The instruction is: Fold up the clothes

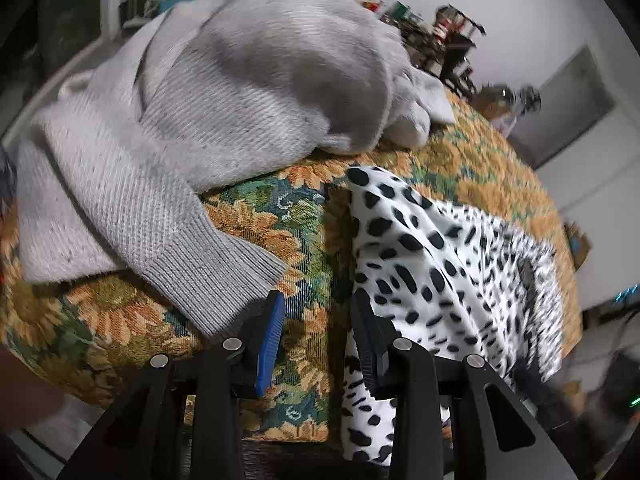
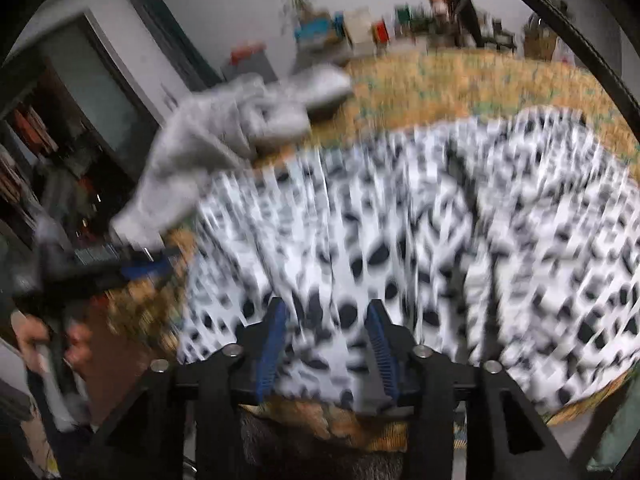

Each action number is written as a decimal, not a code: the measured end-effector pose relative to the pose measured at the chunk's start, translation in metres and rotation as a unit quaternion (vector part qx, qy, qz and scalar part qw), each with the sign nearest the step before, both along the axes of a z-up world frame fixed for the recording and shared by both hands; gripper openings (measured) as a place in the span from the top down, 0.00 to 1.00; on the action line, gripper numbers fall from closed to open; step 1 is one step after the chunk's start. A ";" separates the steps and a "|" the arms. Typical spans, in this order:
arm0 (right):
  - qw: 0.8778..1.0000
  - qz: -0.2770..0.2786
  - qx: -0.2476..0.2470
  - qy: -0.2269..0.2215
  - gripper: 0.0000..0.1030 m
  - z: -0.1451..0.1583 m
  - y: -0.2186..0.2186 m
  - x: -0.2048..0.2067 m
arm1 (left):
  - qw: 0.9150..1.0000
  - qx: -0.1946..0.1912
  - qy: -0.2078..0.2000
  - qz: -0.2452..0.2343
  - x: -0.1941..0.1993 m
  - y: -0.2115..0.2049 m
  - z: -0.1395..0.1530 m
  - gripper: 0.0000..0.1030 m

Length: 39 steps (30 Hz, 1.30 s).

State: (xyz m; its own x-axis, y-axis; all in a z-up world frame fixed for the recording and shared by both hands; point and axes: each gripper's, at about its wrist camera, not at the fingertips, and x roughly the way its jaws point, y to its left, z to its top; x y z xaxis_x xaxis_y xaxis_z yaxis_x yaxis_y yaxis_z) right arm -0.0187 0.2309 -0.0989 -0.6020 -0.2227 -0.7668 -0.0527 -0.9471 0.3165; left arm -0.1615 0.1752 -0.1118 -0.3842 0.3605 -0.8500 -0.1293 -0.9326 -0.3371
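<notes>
A white garment with black spots point(image 1: 440, 264) lies spread on the floral tablecloth point(image 1: 280, 216), its near edge hanging over the table front. A grey knit sweater point(image 1: 224, 92) is heaped at the left, one ribbed sleeve reaching toward my left gripper point(image 1: 318, 300). The left gripper is open and empty, its right finger against the spotted garment's edge. In the blurred right wrist view the spotted garment point(image 2: 400, 232) fills the middle, the sweater point(image 2: 224, 136) lies at the far left, and my right gripper point(image 2: 330, 312) is open with the garment's near edge between its fingers. The left gripper point(image 2: 136, 268) shows at the left.
The table's front edge point(image 1: 280, 436) is right below the left gripper. Cluttered shelves and boxes point(image 2: 360, 28) stand along the far wall beyond the table. A dark doorway and bookshelf point(image 2: 48, 128) are at the left. The person's hand point(image 2: 44, 340) holds the left gripper.
</notes>
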 end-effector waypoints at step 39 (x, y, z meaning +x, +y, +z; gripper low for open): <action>0.983 0.134 0.098 -0.073 0.86 0.006 -0.005 -0.003 | 0.989 0.090 -0.116 -0.031 0.064 0.003 -0.031 0.52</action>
